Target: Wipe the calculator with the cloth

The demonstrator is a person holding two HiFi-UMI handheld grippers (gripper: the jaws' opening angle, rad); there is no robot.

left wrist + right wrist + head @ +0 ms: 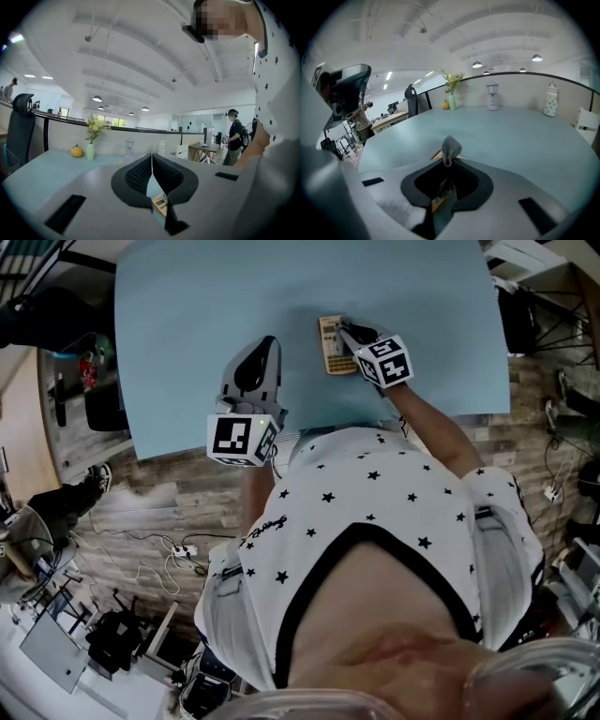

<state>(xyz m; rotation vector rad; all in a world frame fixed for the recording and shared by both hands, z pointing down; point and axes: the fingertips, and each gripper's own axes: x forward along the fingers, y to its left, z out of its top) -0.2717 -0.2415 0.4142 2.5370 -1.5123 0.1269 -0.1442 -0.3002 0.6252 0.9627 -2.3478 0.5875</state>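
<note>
The right hand-held gripper (448, 164) is clenched on a grey cloth (451, 146), which sits over the right edge of the tan calculator (329, 345) on the pale blue counter (187, 334). The calculator's print is too small to read. The left hand-held gripper (151, 161), jaws together on nothing, sits near the calculator's left side.

A pale blue table (42, 168) stretches ahead of the jaws of the left gripper (151, 157). Far beyond them, to the left, a vase of flowers (90, 140) and an orange gourd (77, 151) stand before a low partition (117, 138). Round ceiling lamps (97, 99) glow high above. A wood-plank floor (159, 507) lies behind the jaws.
</note>
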